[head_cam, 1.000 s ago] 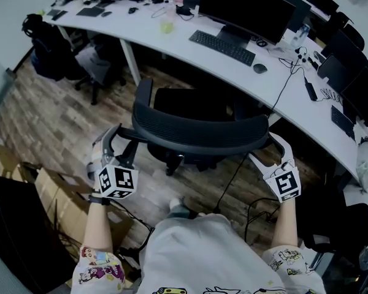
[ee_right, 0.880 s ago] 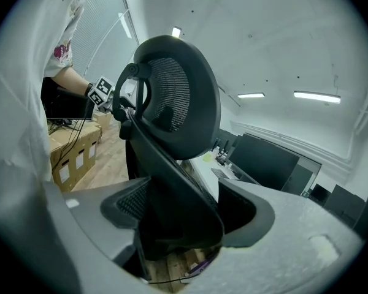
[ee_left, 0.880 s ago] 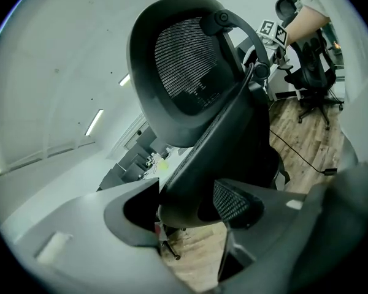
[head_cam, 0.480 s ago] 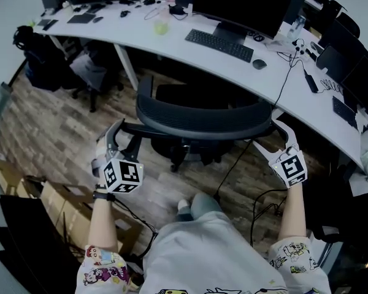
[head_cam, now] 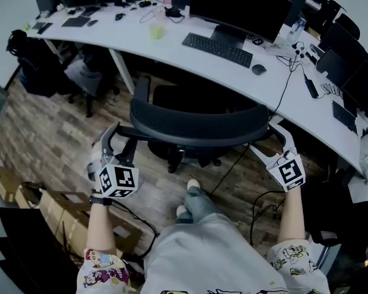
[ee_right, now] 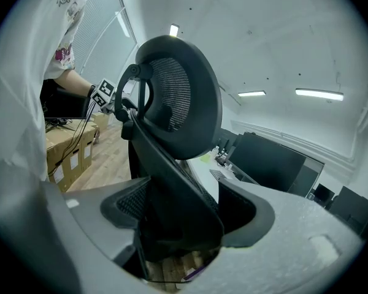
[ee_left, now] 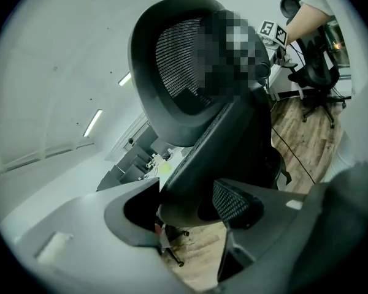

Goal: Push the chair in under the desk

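A black mesh office chair (head_cam: 199, 124) stands at the white curved desk (head_cam: 172, 38), its seat partly under the desk's edge. My left gripper (head_cam: 121, 136) is at the left end of the backrest, and the backrest's frame (ee_left: 190, 164) fills the gap between its jaws. My right gripper (head_cam: 268, 138) is at the right end, shut on the frame (ee_right: 172, 182) there. The left gripper view shows the mesh back (ee_left: 172, 60) rising above my left gripper (ee_left: 202, 201). In the right gripper view the backrest (ee_right: 178, 97) towers over my right gripper (ee_right: 181, 207).
A monitor (head_cam: 236, 5), keyboard (head_cam: 218, 48) and mouse (head_cam: 258, 69) sit on the desk. Another chair (head_cam: 86, 72) stands at the left, more black chairs (head_cam: 349, 219) at the right. Cardboard boxes (head_cam: 43, 207) and floor cables (head_cam: 257, 207) lie behind me.
The chair and both grippers have moved toward the desk, and the seat sits further under its edge. The person has stepped forward behind it.
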{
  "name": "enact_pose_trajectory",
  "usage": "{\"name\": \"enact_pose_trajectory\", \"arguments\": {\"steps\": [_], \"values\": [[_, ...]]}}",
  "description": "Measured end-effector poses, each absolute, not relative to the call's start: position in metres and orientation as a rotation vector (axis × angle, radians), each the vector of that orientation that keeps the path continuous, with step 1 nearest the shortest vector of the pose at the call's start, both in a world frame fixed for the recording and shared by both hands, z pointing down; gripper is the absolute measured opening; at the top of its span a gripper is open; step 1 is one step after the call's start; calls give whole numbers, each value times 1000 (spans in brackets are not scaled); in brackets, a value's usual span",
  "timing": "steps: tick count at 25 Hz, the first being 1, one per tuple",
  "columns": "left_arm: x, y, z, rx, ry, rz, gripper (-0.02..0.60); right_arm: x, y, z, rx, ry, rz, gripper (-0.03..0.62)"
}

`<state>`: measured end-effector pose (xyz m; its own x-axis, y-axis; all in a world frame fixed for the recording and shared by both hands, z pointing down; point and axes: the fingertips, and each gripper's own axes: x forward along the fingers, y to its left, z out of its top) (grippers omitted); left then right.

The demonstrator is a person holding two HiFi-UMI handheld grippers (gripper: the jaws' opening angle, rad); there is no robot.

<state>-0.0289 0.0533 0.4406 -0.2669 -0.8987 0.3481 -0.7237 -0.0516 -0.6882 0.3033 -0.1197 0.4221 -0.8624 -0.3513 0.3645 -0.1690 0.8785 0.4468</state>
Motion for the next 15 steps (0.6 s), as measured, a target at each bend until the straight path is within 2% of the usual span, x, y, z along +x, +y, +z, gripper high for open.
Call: {"name": "enact_pose_trajectory", "arguments": {"steps": [15], "values": [[-72, -4, 441, -1720, 2048, -1269, 282, 261, -177, 421, 363, -2626, -555, 341]]}}
